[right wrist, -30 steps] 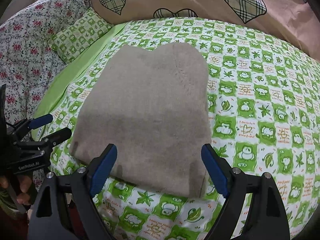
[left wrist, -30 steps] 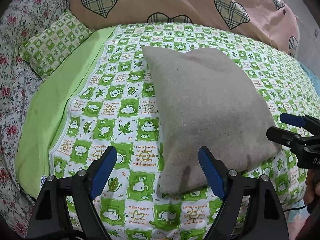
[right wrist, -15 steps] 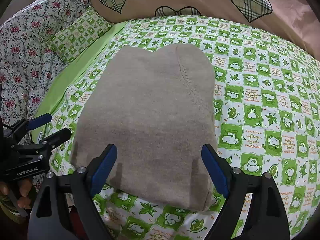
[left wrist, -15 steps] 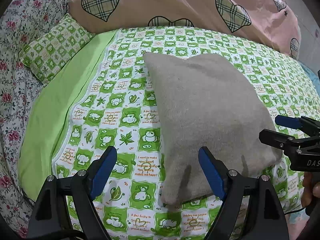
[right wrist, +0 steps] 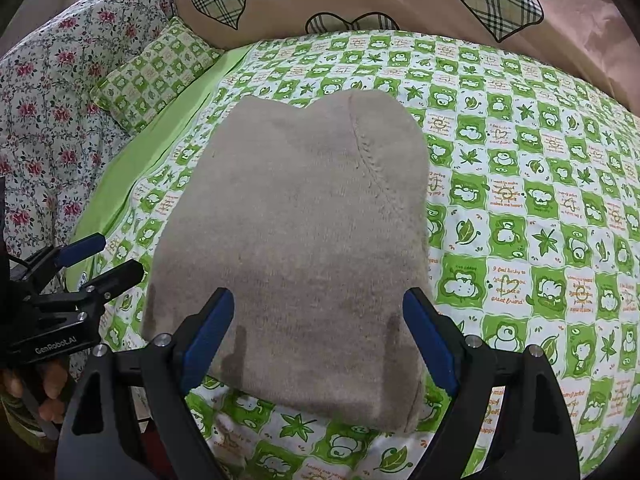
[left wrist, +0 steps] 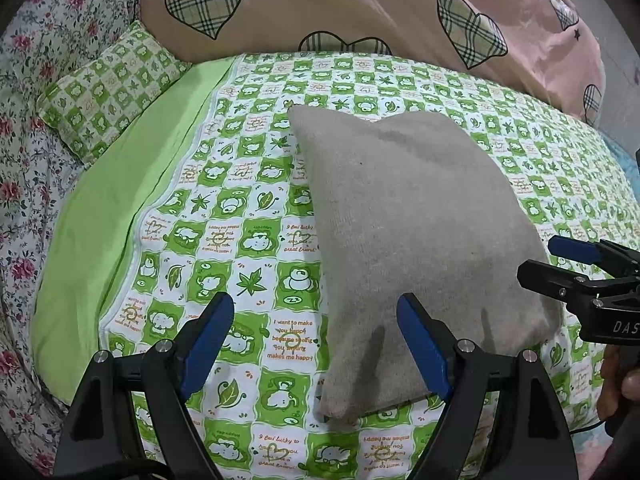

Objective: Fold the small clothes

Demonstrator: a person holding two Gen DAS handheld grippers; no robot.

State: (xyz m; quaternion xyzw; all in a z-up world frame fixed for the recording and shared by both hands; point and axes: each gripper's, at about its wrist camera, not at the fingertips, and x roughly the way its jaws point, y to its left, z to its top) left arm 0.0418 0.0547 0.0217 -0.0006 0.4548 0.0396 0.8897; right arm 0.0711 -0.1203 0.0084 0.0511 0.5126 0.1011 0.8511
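A beige knitted garment (left wrist: 412, 240) lies folded into a thick rectangle on the green-and-white patterned bedsheet (left wrist: 224, 240). In the right wrist view the same garment (right wrist: 304, 248) fills the middle, with a knitted seam running down its right half. My left gripper (left wrist: 316, 340) hovers open above the garment's near left corner, nothing between its blue pads. My right gripper (right wrist: 318, 338) hangs open over the garment's near edge, also empty. Each gripper shows in the other's view: the right gripper (left wrist: 580, 268) at the right edge, the left gripper (right wrist: 88, 264) at the left edge.
A small green checked pillow (left wrist: 108, 92) lies at the back left beside a floral quilt (left wrist: 28, 140). A pink duvet with plaid hearts (left wrist: 360, 12) is piled along the back. A plain green strip (left wrist: 104, 216) borders the sheet on the left. A hand (right wrist: 44, 384) holds the left gripper's handle.
Both views have shifted slightly, so the garment sits a little lower in the frames. The garment itself lies unchanged and both grippers stay open.
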